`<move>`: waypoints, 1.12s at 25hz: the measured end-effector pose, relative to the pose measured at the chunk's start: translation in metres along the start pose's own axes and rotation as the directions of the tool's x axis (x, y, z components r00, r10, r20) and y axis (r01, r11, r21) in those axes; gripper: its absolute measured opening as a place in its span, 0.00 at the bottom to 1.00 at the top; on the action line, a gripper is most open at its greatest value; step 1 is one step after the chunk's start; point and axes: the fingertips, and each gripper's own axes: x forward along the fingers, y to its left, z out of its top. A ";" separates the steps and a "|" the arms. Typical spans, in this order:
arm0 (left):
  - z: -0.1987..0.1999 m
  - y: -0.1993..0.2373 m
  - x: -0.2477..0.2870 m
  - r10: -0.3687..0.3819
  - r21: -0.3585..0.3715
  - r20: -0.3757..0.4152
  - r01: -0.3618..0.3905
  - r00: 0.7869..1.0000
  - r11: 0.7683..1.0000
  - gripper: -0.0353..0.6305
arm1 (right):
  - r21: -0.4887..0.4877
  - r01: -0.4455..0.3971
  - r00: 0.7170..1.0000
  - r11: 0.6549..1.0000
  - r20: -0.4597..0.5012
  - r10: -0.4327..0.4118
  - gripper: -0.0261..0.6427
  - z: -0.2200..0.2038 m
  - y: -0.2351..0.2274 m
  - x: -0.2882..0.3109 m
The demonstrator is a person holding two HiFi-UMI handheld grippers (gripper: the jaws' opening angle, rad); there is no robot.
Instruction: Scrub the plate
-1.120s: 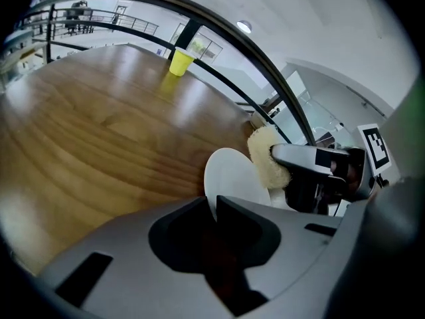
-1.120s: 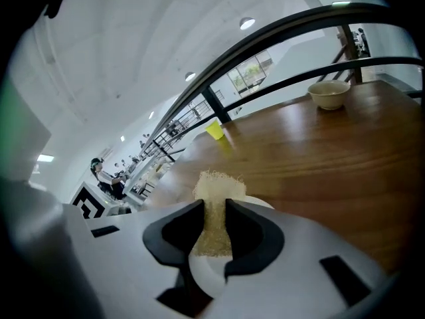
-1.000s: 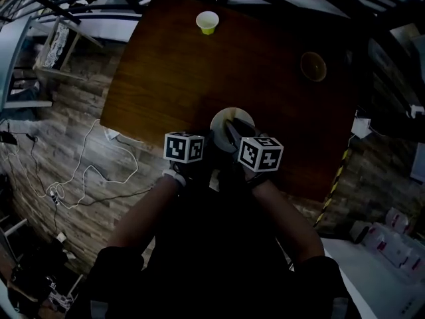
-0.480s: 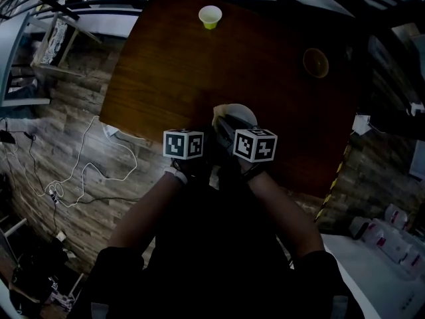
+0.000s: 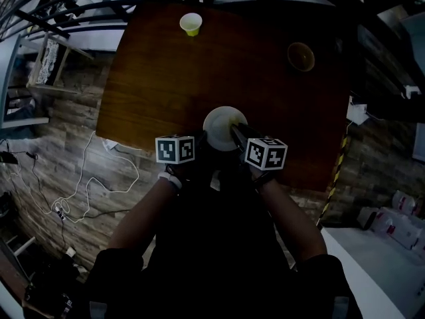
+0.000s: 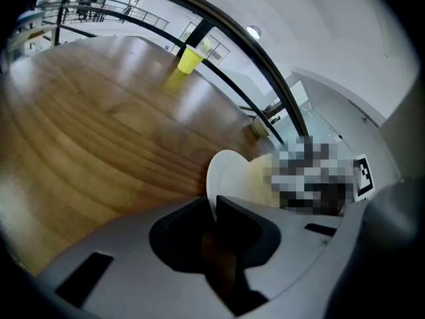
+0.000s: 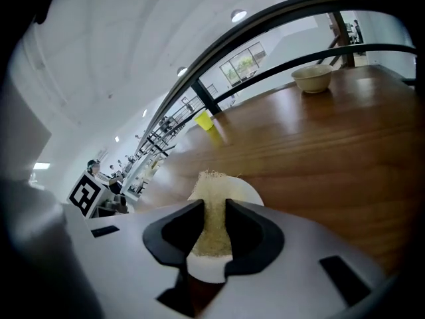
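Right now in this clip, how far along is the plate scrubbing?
Done: the left gripper is shut on the plate at its rim, and the right gripper is shut on the beige scrub pad. In hand: the pad lies over the plate's face, so scrubbing looks under way. Left: finishing the scrub and setting the plate down; how clean it is cannot be told.

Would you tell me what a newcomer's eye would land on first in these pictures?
First comes the white plate near the close edge of the wooden table, pinched by its rim in the left gripper. Next is the beige scrubbing pad clamped in the right gripper, held over the plate. Farther off, a yellow cup stands at the far edge, and a bowl sits towards the far right.
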 end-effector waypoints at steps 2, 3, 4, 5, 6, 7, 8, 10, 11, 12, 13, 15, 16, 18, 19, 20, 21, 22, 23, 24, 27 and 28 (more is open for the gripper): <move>0.001 -0.001 0.002 0.000 0.000 -0.001 0.000 1.000 1.000 0.13 | 0.001 0.011 1.000 1.000 0.014 -0.011 0.20 0.002 -0.009 -0.010; 0.002 -0.001 0.002 0.000 -0.003 0.000 0.000 1.000 1.000 0.13 | 0.004 0.015 1.000 1.000 0.022 -0.015 0.20 0.003 -0.012 -0.014; 0.002 -0.002 0.003 0.001 -0.005 0.002 -0.001 1.000 1.000 0.13 | 0.009 0.018 0.999 1.000 0.029 -0.019 0.20 0.005 -0.015 -0.018; 0.002 -0.003 0.003 0.001 -0.007 0.005 -0.001 1.000 1.000 0.13 | 0.015 0.021 0.999 1.000 0.035 -0.022 0.20 0.005 -0.018 -0.022; 0.001 -0.005 0.003 0.002 -0.007 0.008 -0.002 1.000 1.000 0.13 | 0.021 0.023 0.999 1.000 0.041 -0.024 0.20 0.006 -0.021 -0.027; 0.000 -0.008 0.004 0.004 -0.007 0.010 -0.004 1.000 1.000 0.13 | 0.026 0.025 0.999 0.999 0.045 -0.026 0.20 0.006 -0.023 -0.031; 0.000 -0.009 0.004 0.005 -0.007 0.012 -0.005 1.000 1.000 0.13 | 0.029 0.028 0.998 0.999 0.047 -0.029 0.20 0.006 -0.025 -0.033; 0.000 -0.011 0.004 0.007 -0.004 0.021 -0.007 1.000 1.000 0.13 | 0.027 0.034 0.998 0.999 0.047 -0.035 0.20 0.007 -0.024 -0.035; 0.001 -0.010 0.003 0.008 0.003 0.032 -0.008 0.999 1.000 0.13 | 0.025 0.036 0.998 0.999 0.048 -0.037 0.20 0.008 -0.022 -0.035; 0.003 -0.009 0.002 0.011 0.013 0.047 -0.012 0.999 1.000 0.13 | 0.022 0.034 0.998 0.999 0.048 -0.035 0.20 0.009 -0.019 -0.034; 0.004 -0.007 0.001 0.017 0.026 0.058 -0.019 0.998 0.999 0.13 | 0.020 0.028 0.998 0.999 0.048 -0.029 0.20 0.010 -0.015 -0.032; 0.004 -0.003 -0.003 0.037 0.043 0.060 -0.040 0.997 0.998 0.13 | 0.014 0.008 0.999 1.000 0.045 -0.009 0.20 0.013 -0.003 -0.025; 0.003 -0.001 -0.004 0.041 0.037 0.054 -0.043 0.998 0.998 0.13 | 0.011 -0.004 0.999 1.000 0.040 0.004 0.20 0.014 0.004 -0.020; 0.003 -0.001 -0.005 0.019 0.006 0.049 -0.020 0.999 1.000 0.13 | 0.004 -0.032 0.999 0.999 0.025 0.032 0.20 0.014 0.019 -0.006; 0.004 -0.003 -0.005 -0.003 -0.010 0.052 0.003 0.999 1.000 0.13 | -0.003 -0.047 0.999 0.999 0.015 0.047 0.20 0.013 0.028 0.001; 0.004 -0.004 -0.007 -0.024 -0.024 0.055 0.025 0.998 0.999 0.13 | -0.013 -0.062 0.998 0.998 0.002 0.063 0.20 0.011 0.037 0.009; 0.004 -0.005 -0.008 -0.040 -0.036 0.056 0.042 0.998 0.998 0.13 | -0.025 -0.078 0.997 0.997 -0.012 0.078 0.20 0.009 0.046 0.017; 0.002 -0.005 -0.008 -0.051 -0.048 0.055 0.054 0.997 0.997 0.13 | -0.037 -0.093 0.995 0.995 -0.028 0.092 0.20 0.006 0.053 0.024; 0.000 -0.005 -0.009 -0.058 -0.059 0.052 0.061 0.997 0.996 0.13 | -0.048 -0.106 0.994 0.993 -0.044 0.104 0.20 0.002 0.059 0.031; -0.001 -0.005 -0.009 -0.061 -0.068 0.049 0.065 0.997 0.996 0.13 | -0.054 -0.116 0.992 0.992 -0.061 0.113 0.20 -0.002 0.063 0.036; -0.004 -0.001 -0.012 -0.060 -0.086 0.054 0.064 0.997 0.994 0.13 | -0.018 -0.142 0.986 0.990 -0.093 0.140 0.20 -0.012 0.069 0.049; -0.004 0.001 -0.013 -0.060 -0.093 0.059 0.066 0.996 0.994 0.13 | 0.010 -0.152 0.984 0.988 -0.093 0.152 0.20 -0.014 0.070 0.051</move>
